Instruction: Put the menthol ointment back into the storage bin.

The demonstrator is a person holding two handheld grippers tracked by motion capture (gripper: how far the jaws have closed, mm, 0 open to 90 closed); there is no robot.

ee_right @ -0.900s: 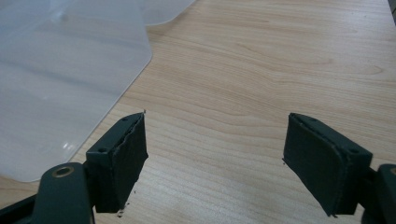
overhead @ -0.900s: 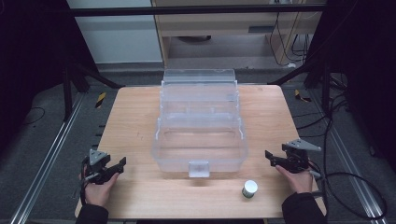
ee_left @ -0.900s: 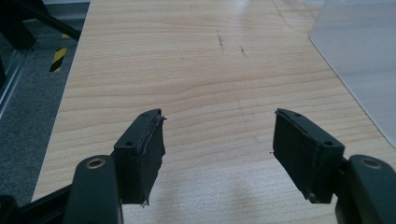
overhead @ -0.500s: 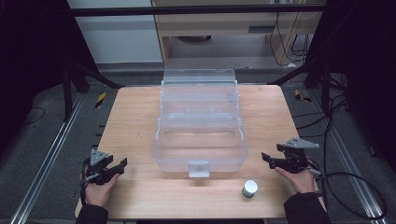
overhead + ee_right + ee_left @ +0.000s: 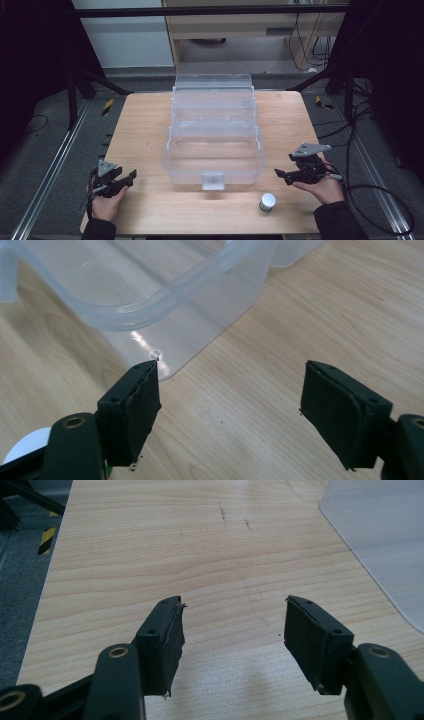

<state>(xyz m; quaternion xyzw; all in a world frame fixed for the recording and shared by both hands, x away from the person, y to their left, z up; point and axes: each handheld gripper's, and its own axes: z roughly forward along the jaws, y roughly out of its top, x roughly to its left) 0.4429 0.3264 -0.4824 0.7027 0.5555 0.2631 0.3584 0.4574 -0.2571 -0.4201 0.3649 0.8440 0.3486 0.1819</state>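
Note:
A clear plastic storage box (image 5: 214, 150) with its lid folded back stands open in the middle of the wooden table (image 5: 145, 125). A small white-capped jar (image 5: 267, 202) sits near the front edge, right of the box's latch. My left gripper (image 5: 131, 176) rests at the front left, jaws open over bare wood (image 5: 232, 615). My right gripper (image 5: 278, 174) hovers right of the box's front corner, open and empty (image 5: 230, 390); the box corner (image 5: 165, 315) lies just ahead of it. The jar's white cap (image 5: 25, 447) peeks in behind its left jaw.
Metal rails (image 5: 45, 175) run along the floor on both sides of the table. Cables (image 5: 380, 195) trail on the floor at the right. A wooden cabinet (image 5: 240, 25) stands beyond the far edge.
The right gripper has shifted slightly left and down, closer to the box's front right corner. The left gripper has stayed put.

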